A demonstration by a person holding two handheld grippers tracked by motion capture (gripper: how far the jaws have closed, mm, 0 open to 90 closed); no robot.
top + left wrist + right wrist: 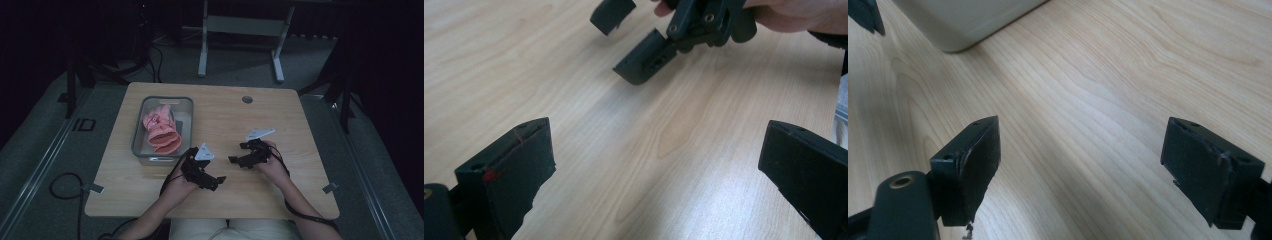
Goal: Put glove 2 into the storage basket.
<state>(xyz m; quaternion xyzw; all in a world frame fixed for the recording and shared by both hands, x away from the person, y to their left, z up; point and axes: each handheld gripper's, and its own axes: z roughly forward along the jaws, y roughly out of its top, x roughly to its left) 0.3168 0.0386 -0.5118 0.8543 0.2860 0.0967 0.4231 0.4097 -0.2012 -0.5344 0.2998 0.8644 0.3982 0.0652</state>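
My left fingers (506,182) stand wide apart with nothing between them, bare desk (574,75) under them. Right fingers (970,165) likewise wide and empty over wood grain.

High view: left gripper (216,181) sits low near the front middle of the desk, its fingers aimed right, toward the other hand. Right gripper (234,160) sits just across, aimed left. The two tips are near each other but apart.

The glove (161,132), pink, lies in the grey bin (138,127) at the left half of the desk. Its long axis runs front to back with a slight tilt, the open cuff toward me. It lies forward and left of both sets of fingers. The left gripper is the nearer one, its hand just beside the bin's front right corner; I judge it must swing left and rise over the rim to reach in.

Left gripper view shows the right gripper (634,45) opposite, fingers spread, with the hand (804,15) on it. Right gripper view catches the bin's pale corner (968,22) at upper left and a dark finger tip (868,15) of the left gripper.
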